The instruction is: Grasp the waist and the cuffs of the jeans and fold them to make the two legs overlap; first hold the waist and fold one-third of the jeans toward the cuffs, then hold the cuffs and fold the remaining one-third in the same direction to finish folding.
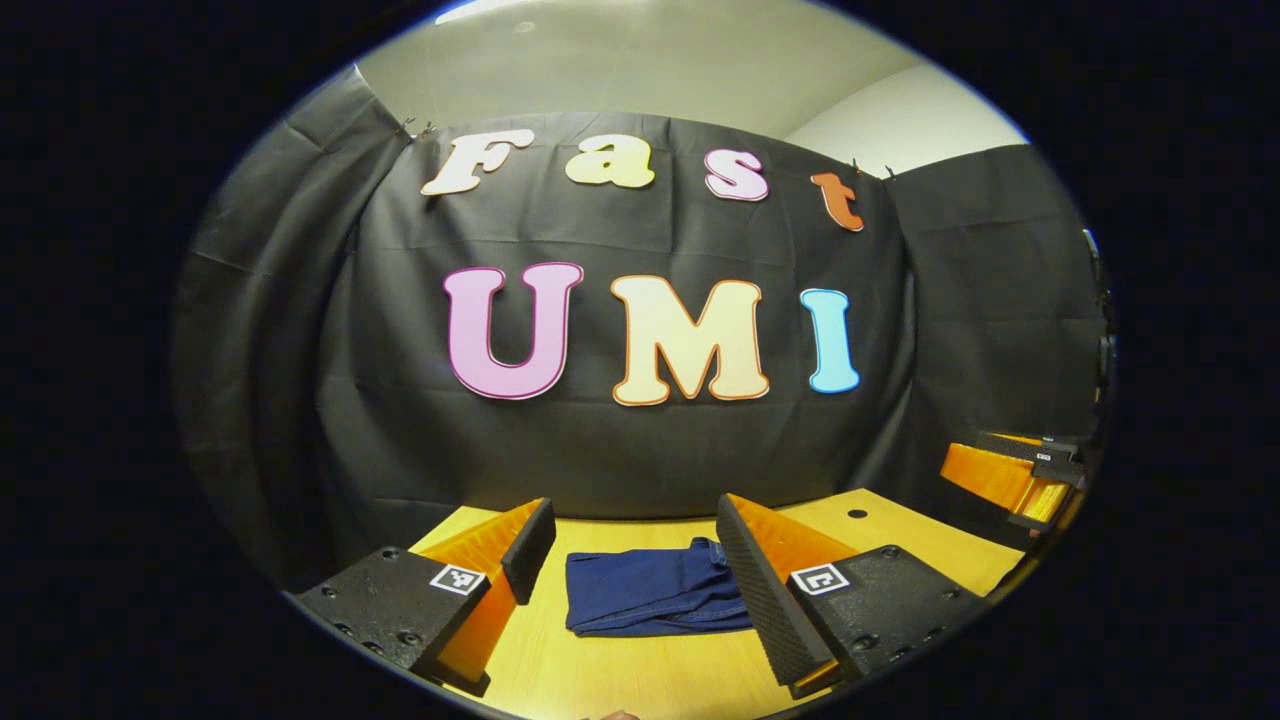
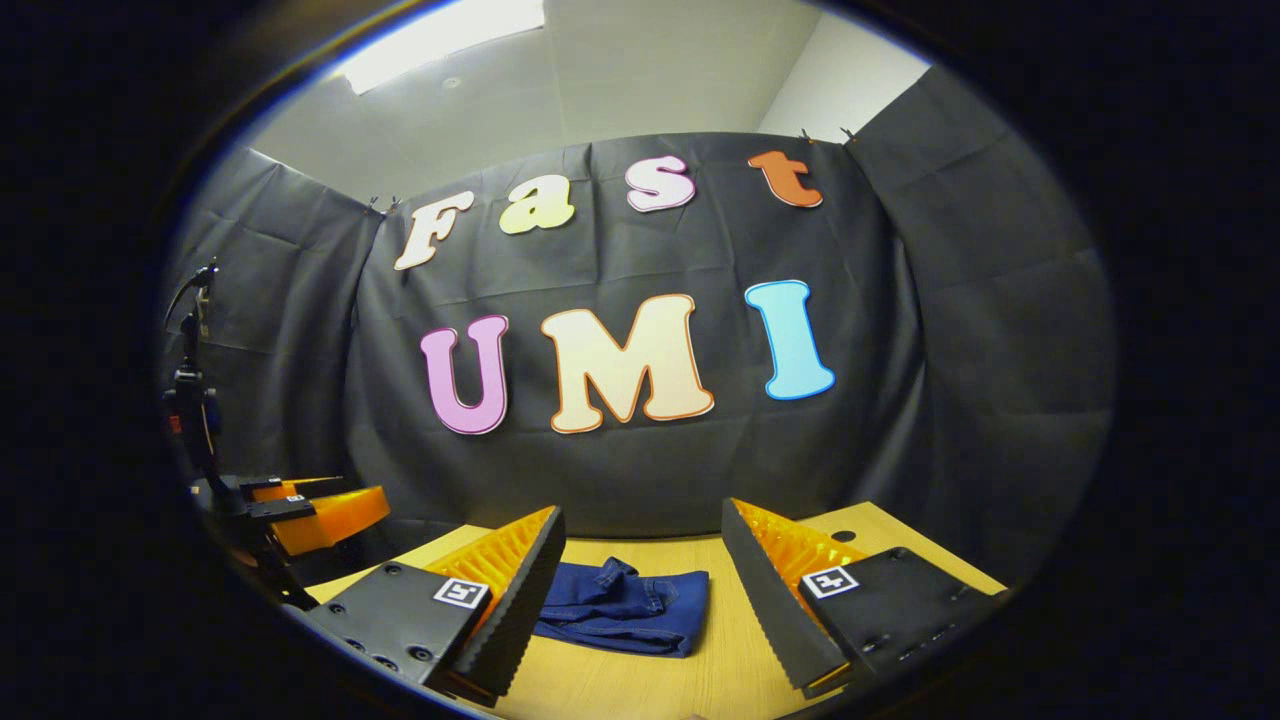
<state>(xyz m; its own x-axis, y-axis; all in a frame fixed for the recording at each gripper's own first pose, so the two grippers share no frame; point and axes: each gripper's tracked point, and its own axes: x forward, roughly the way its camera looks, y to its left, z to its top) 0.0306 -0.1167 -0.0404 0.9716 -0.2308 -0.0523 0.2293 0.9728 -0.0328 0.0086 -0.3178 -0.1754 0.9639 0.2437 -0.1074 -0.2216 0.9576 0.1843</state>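
Left gripper view, left to right: left gripper [image 1: 630,565] raised above table [image 1: 640,680], jaws spread wide, nothing between the fingers, not touching anything. Jeans [image 1: 655,595] folded into a compact bundle, flat on the table, seen through the gap between the two fingers, well apart from both. Right edge of the bundle hidden behind the right-hand finger [image 1: 760,590]. Small dark hole [image 1: 857,513] in the tabletop beyond that finger. Right gripper [image 1: 1030,475] farther off at the right edge, held above the table's right side, well apart from the jeans.

Right gripper view, left to right: left gripper [image 2: 300,510] at the far left edge, beside a dark stand, clear of the jeans [image 2: 625,605]. Right gripper [image 2: 640,575] also raised over the table [image 2: 640,690], jaws wide apart, empty. Folded jeans lying on the table between the fingers, nearer the left-hand finger, left edge tucked behind it. Rumpled waist fabric on top of the bundle, far side. Dark hole [image 2: 843,536] in the tabletop behind the right-hand finger.
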